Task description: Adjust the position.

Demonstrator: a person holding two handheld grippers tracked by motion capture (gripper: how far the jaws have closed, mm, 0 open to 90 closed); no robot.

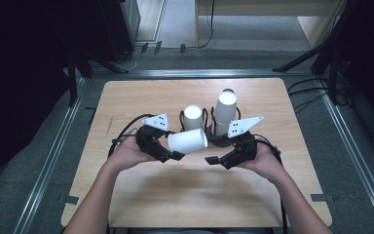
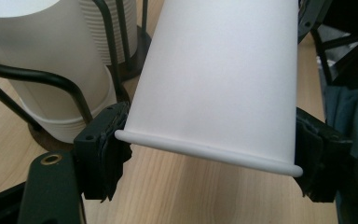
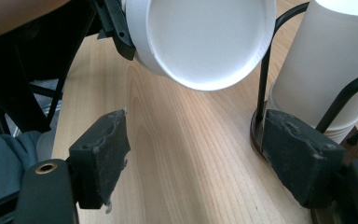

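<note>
One paper cup (image 1: pixel 188 142) is clamped sideways in my left tool (image 1: pixel 175 155), just above the desk (image 1: pixel 185 195). Right tool (image 1: pixel 213 160) gapes empty, so next it probably goes onto a stack in the rack (image 1: pixel 220 140).

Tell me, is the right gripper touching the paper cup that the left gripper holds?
Apart. The right gripper view shows the right gripper open, with bare table between it and the paper cup.

1. The right gripper (image 3: pixel 198 161) is seen with jaws spread wide, nothing between them, at the bottom of the frame;
2. a white paper cup (image 3: pixel 205 39), its base turned to the camera, is held by the left gripper (image 3: pixel 116 28) at upper centre;
3. a cup stack (image 3: pixel 326 70) in a black wire holder (image 3: pixel 265 70) is seen at the right, on the wooden table (image 3: pixel 186 154).
</note>
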